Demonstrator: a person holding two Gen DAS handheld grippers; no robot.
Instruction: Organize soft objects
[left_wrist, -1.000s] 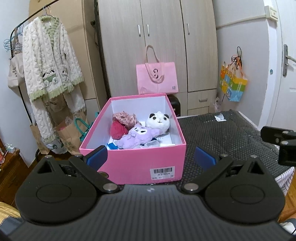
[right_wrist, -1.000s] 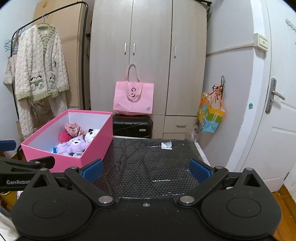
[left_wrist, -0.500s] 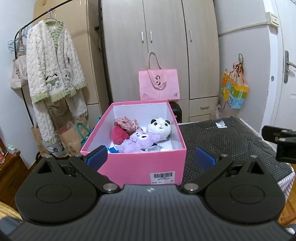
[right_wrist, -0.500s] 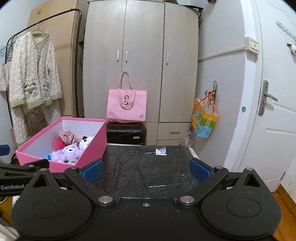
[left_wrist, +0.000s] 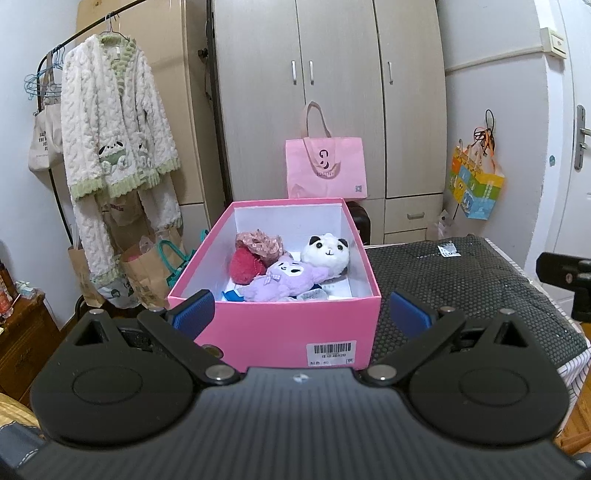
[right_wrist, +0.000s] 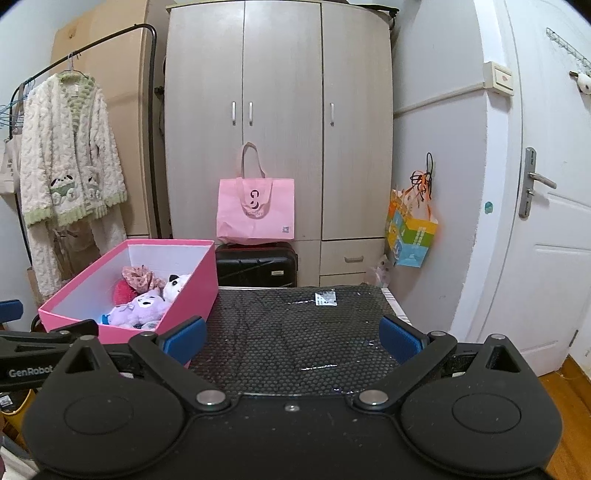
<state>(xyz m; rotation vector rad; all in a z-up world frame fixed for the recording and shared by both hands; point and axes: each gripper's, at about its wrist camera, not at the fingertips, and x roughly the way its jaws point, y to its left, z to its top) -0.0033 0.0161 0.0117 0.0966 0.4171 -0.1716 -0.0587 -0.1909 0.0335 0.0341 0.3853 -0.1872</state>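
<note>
The soft toys, a panda (left_wrist: 325, 253), a purple plush (left_wrist: 284, 282) and a red pompom (left_wrist: 245, 266), lie together inside the pink box (left_wrist: 288, 328), which stands at the left end of the worktop (right_wrist: 295, 332), so the sorting looks finished or nearly so. The left gripper (left_wrist: 300, 312) faces the box's near wall with its jaws spread wide and empty. The right gripper (right_wrist: 291, 339) hangs over the bare mat, jaws likewise wide and holding nothing, probably because nothing there is left to pick up.
</note>
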